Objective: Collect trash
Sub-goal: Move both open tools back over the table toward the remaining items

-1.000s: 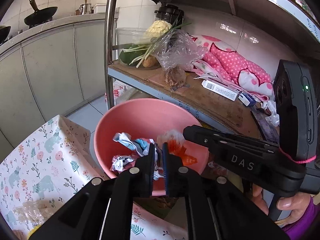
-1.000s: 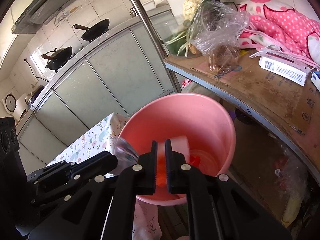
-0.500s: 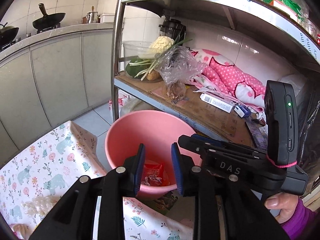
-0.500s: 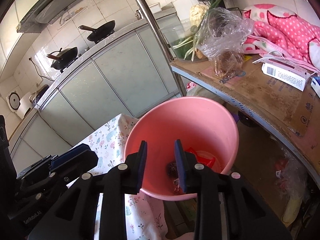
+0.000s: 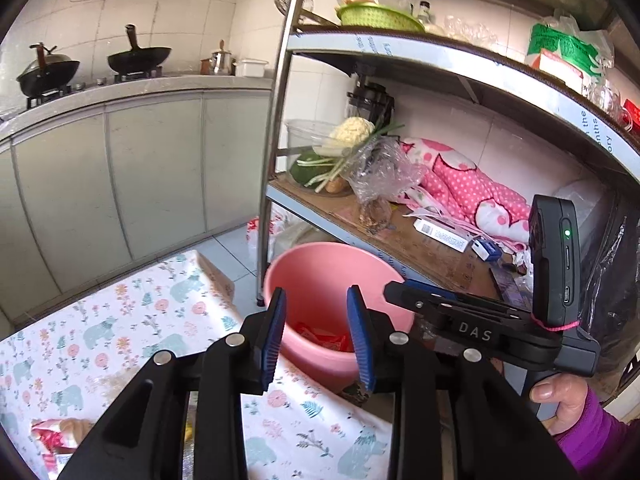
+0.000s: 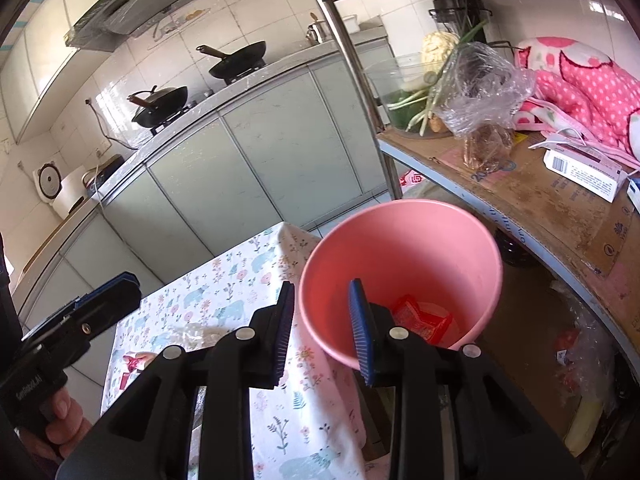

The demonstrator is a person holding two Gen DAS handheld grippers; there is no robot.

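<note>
A pink bucket point(image 5: 316, 264) stands on the floor beside the table, with red wrappers point(image 5: 324, 338) at its bottom. It also shows in the right wrist view point(image 6: 400, 240), holding red trash point(image 6: 420, 318). My left gripper point(image 5: 316, 336) is open and empty above the table edge, facing the bucket. My right gripper point(image 6: 322, 330) is open and empty at the bucket's near rim. More trash lies on the floral tablecloth: a clear wrapper point(image 6: 192, 332), a red-pink wrapper point(image 6: 134, 362), and wrappers at the left wrist view's lower left point(image 5: 52, 436).
A metal shelf rack point(image 5: 400, 52) stands behind the bucket with vegetables point(image 5: 340, 148), a plastic bag point(image 5: 380, 172), a pink cloth point(image 5: 460, 184) and a box point(image 5: 440, 234). Kitchen cabinets point(image 5: 120, 184) with woks point(image 5: 138, 58) lie left. The right gripper's body point(image 5: 500, 332) sits at right.
Both grippers opened and dropped their trash into the bucket. Both have since pulled back and up from the bucket, towards the table.
</note>
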